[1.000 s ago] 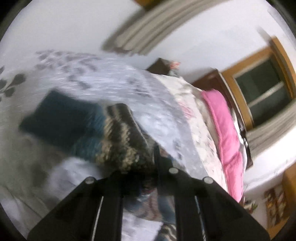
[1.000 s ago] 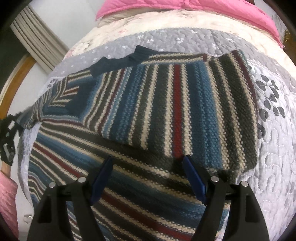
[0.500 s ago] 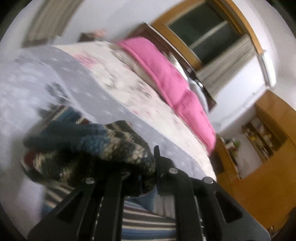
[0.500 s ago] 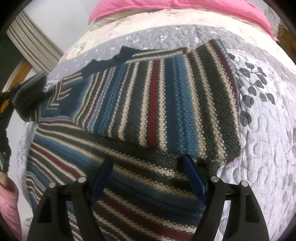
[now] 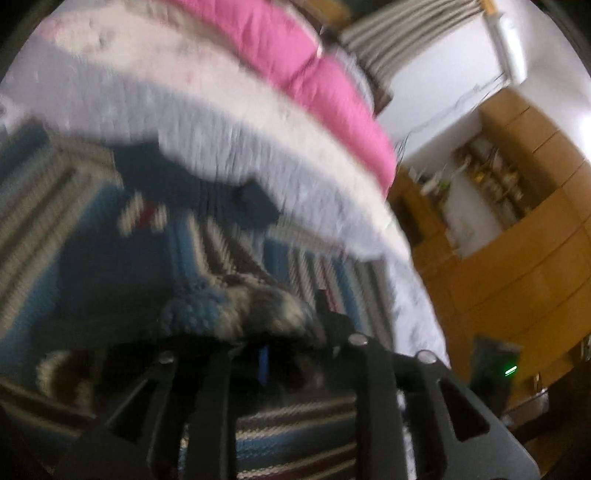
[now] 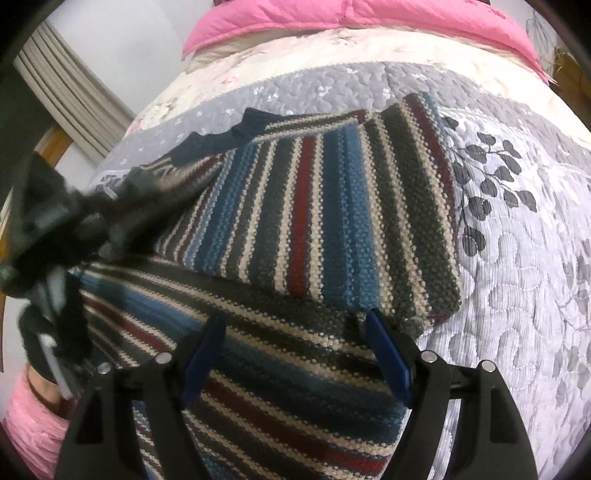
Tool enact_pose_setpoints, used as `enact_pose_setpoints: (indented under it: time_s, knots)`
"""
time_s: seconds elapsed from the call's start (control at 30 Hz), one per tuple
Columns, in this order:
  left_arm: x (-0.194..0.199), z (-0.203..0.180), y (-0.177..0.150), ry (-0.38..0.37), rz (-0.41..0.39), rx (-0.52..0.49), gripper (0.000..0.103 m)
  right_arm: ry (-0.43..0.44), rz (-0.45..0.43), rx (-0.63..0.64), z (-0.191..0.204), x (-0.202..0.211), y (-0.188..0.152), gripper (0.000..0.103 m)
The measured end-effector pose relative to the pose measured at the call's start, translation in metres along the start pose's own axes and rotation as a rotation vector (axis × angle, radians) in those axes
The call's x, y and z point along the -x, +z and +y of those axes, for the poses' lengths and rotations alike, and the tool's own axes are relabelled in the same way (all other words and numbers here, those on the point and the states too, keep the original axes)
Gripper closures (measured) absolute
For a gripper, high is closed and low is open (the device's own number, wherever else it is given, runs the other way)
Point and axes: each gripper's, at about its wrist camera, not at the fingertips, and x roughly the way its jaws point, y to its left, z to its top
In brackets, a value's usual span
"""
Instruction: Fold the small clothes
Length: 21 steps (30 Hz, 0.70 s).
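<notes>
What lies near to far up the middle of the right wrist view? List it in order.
Open right gripper → striped knitted sweater → grey quilted bedspread → cream floral blanket → pink padded quilt.

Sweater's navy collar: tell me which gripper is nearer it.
Left. The left gripper, shut on a knit fold, sits beside the navy collar; the right gripper hangs open over the sweater's opposite end.

The sweater [image 6: 325, 229] is knitted in stripes of blue, dark grey, cream and dark red, with a plain navy collar [image 6: 218, 142]. The quilt [image 6: 517, 280] under it is pale grey with dark grey leaf prints. A bright pink duvet [image 6: 332, 16] lies beyond. The right tongs [image 6: 295, 347] are black with blue pads [image 6: 388, 354].
</notes>
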Motion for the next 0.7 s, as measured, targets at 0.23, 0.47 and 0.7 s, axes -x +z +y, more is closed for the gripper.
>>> enact_pose_setpoints:
  time_s: [0.23,0.47,0.7]
  knots:
    - [0.012,0.025,-0.028,-0.024,0.07,0.009,0.068,-0.009,0.003,0.037,0.014,0.0,0.009,0.025]
    - [0.103,0.059,-0.005,0.044,-0.11,0.02,0.052,0.061,0.015,0.055,0.049,-0.015,0.039,0.025]
    - [0.09,0.122,0.027,0.283,-0.054,0.121,0.052,0.094,0.099,0.01,0.097,-0.072,0.081,0.026]
